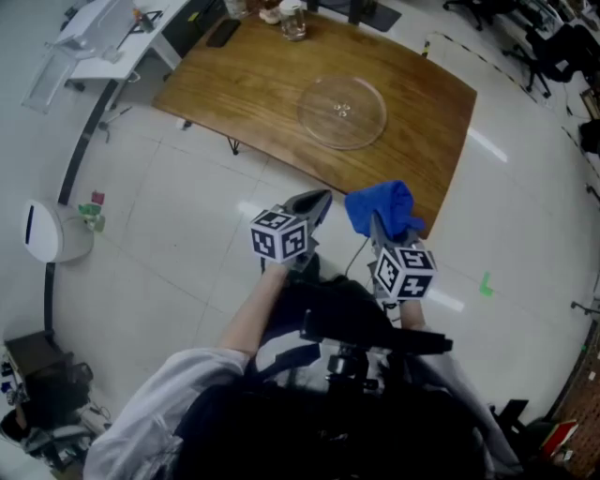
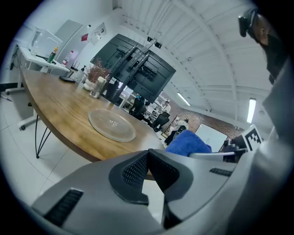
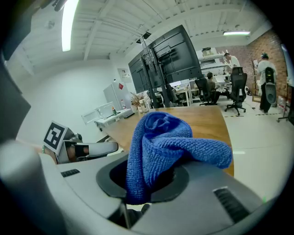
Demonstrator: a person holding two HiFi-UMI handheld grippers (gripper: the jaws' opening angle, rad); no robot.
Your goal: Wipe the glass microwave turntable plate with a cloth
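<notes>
Two grippers held short of wooden table (image 1: 244,84), over floor (image 1: 187,216). Your left gripper (image 1: 317,201): jaws pressed together, nothing between. Your right gripper (image 1: 378,228): jaws pinching bunched blue cloth (image 1: 380,208). Glass turntable plate (image 1: 342,112) lies flat on table, well apart from cloth.

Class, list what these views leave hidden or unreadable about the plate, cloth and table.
Head view: smears on the glass plate too small to judge.
Right gripper view: the blue cloth fills the jaws and hides the glass plate.
Head view: jar at the table's far edge, too small to read.
</notes>
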